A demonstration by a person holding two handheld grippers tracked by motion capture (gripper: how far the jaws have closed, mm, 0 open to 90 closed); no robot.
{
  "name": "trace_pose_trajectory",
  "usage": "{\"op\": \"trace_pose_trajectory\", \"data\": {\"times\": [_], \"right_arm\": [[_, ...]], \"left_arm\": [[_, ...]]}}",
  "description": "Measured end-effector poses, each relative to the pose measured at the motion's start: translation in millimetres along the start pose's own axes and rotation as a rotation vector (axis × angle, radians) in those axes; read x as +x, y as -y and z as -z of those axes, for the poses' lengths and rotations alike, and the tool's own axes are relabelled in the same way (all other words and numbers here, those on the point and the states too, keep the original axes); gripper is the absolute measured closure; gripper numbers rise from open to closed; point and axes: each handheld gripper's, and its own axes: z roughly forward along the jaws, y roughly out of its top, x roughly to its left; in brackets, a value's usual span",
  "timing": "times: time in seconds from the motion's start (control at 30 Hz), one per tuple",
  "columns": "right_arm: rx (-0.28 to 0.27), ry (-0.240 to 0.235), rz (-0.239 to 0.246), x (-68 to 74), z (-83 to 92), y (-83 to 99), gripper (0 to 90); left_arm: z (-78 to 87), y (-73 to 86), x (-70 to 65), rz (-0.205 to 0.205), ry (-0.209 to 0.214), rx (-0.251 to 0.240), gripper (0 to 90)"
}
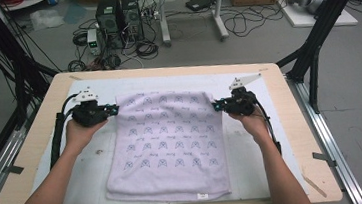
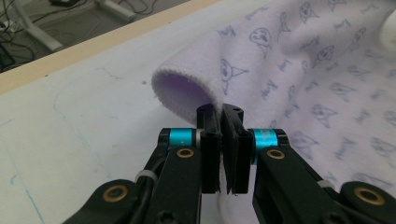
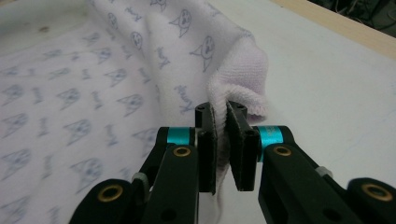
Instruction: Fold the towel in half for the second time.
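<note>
Pinching the towel's (image 1: 167, 141) far corners, left gripper (image 1: 113, 110) and right gripper (image 1: 217, 105) have grasped; folding remains undone.

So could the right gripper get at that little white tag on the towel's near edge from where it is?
Probably not now: the right gripper is shut on the towel's far corner; the tag lies free.

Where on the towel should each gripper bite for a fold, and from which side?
At the two far corners, each from its own outer side, level with the table. The towel lies flat, so only its thin edges give the jaws purchase. That is the grip now: the left gripper is shut on the far left corner, the right gripper on the far right corner, cloth bunched between the pads.
</note>
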Motion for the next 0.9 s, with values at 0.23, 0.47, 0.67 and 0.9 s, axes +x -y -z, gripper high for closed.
{"op": "trace_pose_trajectory", "data": {"times": [0.23,0.47,0.67,0.9], "right_arm": [[0.057,-0.073,0.034,44.5,18.6,35.3,82.9],[0.091,-0.153,0.051,78.5,29.2,66.2,74.1],[0.034,-0.084,-0.021,66.8,25.4,57.5,40.4],[0.118,-0.200,0.030,65.0,-5.4,48.9,65.2]], "left_arm": [[31.7,44.2,-34.6,-0.024,0.065,-0.012,85.6],[49.7,81.3,-58.8,-0.034,0.136,0.077,81.1],[38.1,64.5,-46.1,0.019,0.128,0.114,38.4],[24.0,56.0,-50.8,-0.033,0.184,0.112,74.6]]}}
